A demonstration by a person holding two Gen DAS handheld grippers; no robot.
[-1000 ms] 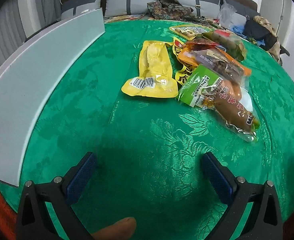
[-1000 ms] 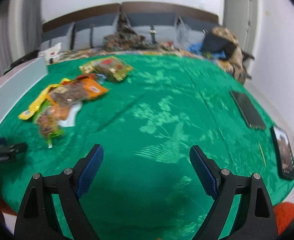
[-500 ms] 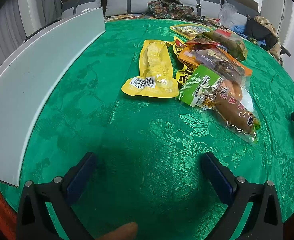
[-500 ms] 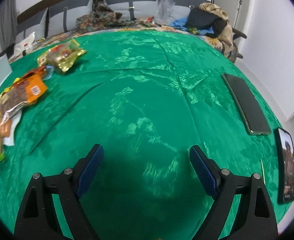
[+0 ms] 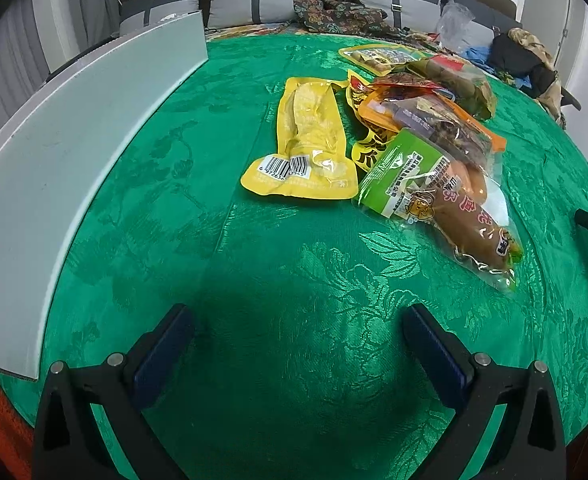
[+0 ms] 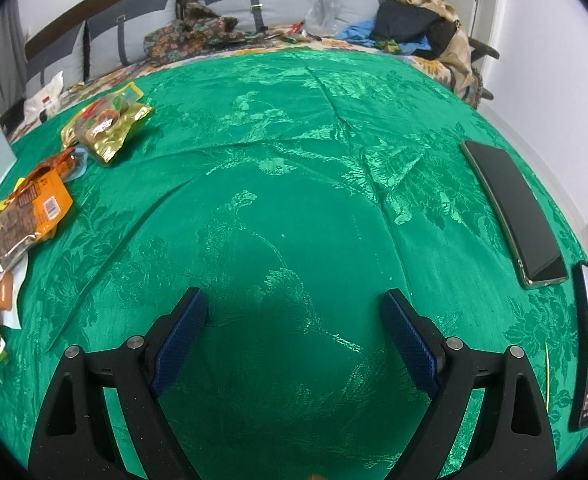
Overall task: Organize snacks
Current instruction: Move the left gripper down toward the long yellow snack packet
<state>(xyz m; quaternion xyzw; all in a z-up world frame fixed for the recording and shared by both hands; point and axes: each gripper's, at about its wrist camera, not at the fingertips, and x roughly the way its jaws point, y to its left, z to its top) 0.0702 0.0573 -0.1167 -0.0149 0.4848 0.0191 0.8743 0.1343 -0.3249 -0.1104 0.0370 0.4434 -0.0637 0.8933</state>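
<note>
Both grippers empty, agape; snacks (image 5: 414,136) piled.

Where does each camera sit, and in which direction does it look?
Left wrist: sits on the left tongs, low over the green cloth, facing the snack pile and grey box; only its two open fingers show.
Right wrist: sits on the right tongs, facing bare cloth with two phones at right; only its open fingers show.
Shared: the cloth, the snack pile (at the right view's left edge), the sofa behind.
</note>
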